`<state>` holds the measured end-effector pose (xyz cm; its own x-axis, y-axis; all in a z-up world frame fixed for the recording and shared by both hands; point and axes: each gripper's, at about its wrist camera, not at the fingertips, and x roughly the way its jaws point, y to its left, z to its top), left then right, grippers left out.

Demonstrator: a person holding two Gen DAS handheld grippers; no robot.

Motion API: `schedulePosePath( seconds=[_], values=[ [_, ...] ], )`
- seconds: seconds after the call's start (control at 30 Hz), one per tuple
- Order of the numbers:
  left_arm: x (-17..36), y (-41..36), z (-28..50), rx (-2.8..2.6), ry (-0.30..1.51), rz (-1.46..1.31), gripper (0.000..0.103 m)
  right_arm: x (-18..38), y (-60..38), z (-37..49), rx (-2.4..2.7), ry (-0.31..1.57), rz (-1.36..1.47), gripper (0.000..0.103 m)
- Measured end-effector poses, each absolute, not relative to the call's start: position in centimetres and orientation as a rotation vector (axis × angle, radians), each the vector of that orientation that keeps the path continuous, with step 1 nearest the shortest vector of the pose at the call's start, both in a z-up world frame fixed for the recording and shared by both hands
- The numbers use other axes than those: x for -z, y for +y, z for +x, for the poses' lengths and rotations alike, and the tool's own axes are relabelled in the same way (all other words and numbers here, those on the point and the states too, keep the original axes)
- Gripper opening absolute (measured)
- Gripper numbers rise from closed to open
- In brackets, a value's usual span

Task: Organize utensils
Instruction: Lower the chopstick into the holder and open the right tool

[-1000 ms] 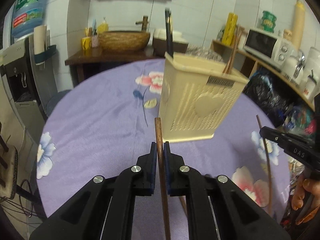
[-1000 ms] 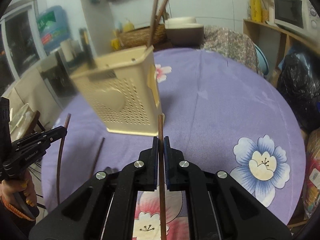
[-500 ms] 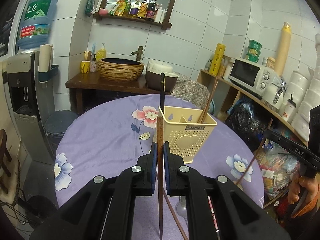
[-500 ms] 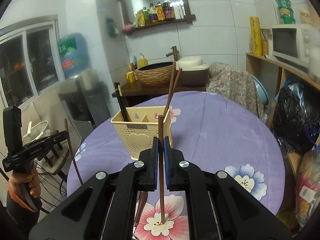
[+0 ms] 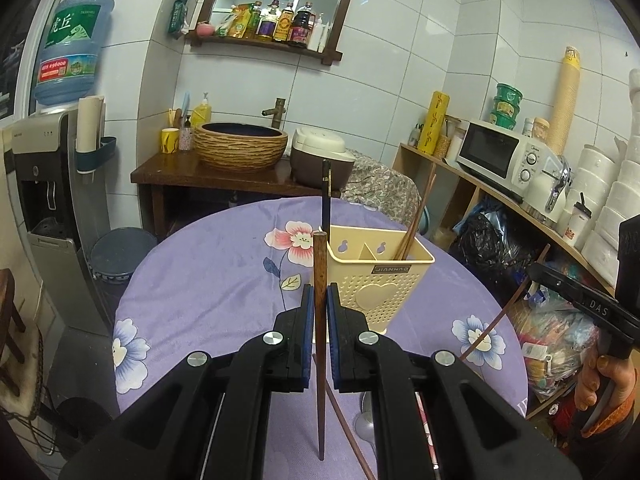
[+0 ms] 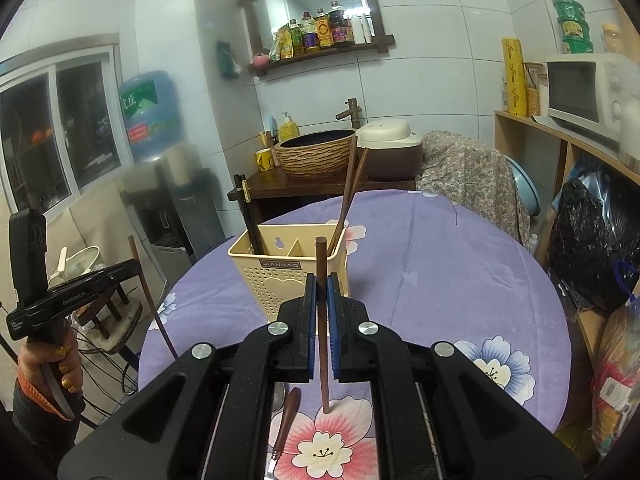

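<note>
A cream plastic utensil holder (image 5: pixel 376 280) (image 6: pixel 288 280) stands on the purple flowered tablecloth (image 5: pixel 208 280). Dark chopsticks (image 5: pixel 326 196) stand in one compartment and brown ones (image 5: pixel 420 212) in another. My left gripper (image 5: pixel 319 300) is shut on a brown chopstick (image 5: pixel 319 256) that stands upright, lifted off the cloth in front of the holder. My right gripper (image 6: pixel 321 286) is shut on another brown chopstick (image 6: pixel 321 256), also upright. Each gripper shows in the other's view, the left gripper (image 6: pixel 132 266) at the left edge and the right gripper (image 5: pixel 536 270) at the right edge.
A loose chopstick (image 5: pixel 344 420) and a metal spoon (image 5: pixel 362 420) lie on the cloth under my left gripper. A wooden-handled utensil (image 6: pixel 286 412) lies under my right. Behind the table are a basin counter (image 5: pixel 192 172), a water dispenser (image 5: pixel 44 184) and a shelf with a microwave (image 5: pixel 504 156).
Both grippers rose and pulled back from the holder with their chopsticks, so it now looks smaller and farther. Over the last half second they stayed nearly still.
</note>
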<state>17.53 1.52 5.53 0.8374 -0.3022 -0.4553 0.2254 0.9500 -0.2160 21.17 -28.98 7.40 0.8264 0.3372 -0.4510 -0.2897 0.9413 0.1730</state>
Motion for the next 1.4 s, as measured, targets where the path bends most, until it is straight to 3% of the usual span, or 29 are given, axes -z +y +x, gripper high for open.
schedulePosePath(
  seconds=[0.23,0.43,0.63,0.8,1.17,1.4],
  values=[
    [-10.2,1.1,19.1,0.309,0.449,-0.142,0.008,-10.8,-28.4,22.9,-0.379,0.487,0.093,0.006],
    [-17.2,0.1,22.1,0.358,0.346,-0.165,0.008,-18.1,-27.7,25.2,-0.38,0.385,0.104,0.006],
    [-20.6,-1.7,25.8,0.32,0.276,-0.178,0.008,-22.9,-26.4,27.8,-0.334,0.291,0.099,0.006],
    [-18.7,-3.3,27.7,0.269,0.266,-0.15,0.008,-21.3,-25.7,30.1,-0.313,0.305,0.111,0.006],
    [-9.7,-3.9,29.2,0.21,0.393,-0.098,0.008,-11.1,-25.3,33.7,-0.297,0.484,0.141,0.006],
    [-7.5,-3.7,29.9,0.208,0.455,-0.102,0.008,-9.7,-25.6,34.6,-0.287,0.499,0.157,0.006]
  ],
)
